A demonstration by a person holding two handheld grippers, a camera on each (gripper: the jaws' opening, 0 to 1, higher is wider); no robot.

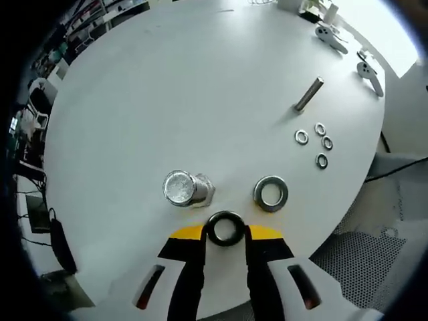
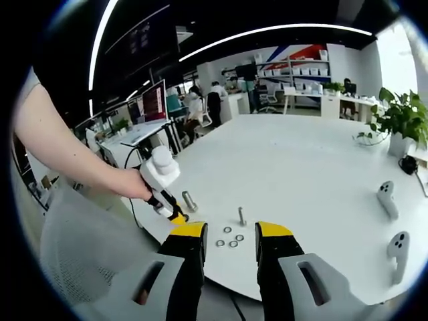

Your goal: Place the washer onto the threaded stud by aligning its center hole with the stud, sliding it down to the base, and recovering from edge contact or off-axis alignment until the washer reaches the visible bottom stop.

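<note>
The thick threaded stud [image 1: 180,187] stands on the white round table [image 1: 167,87], seen almost end-on, with its hex base [image 1: 204,191] beside it. My left gripper [image 1: 225,233] is shut on a dark ring washer [image 1: 225,215], which hangs just this side of the stud and slightly to its right. A larger silver washer [image 1: 271,193] lies flat to the right of the stud. In the right gripper view, a person's hand holds the left gripper [image 2: 178,217] close to the stud [image 2: 189,200]. My right gripper [image 2: 229,234] is open and holds nothing, off the table's near edge.
A slim metal rod [image 1: 309,93] [image 2: 241,215] stands near several small washers [image 1: 322,144] [image 2: 229,237]. Two white hand controllers [image 1: 331,37] [image 2: 386,198] lie at the far side. A mesh chair back [image 2: 87,254] sits beside the table edge.
</note>
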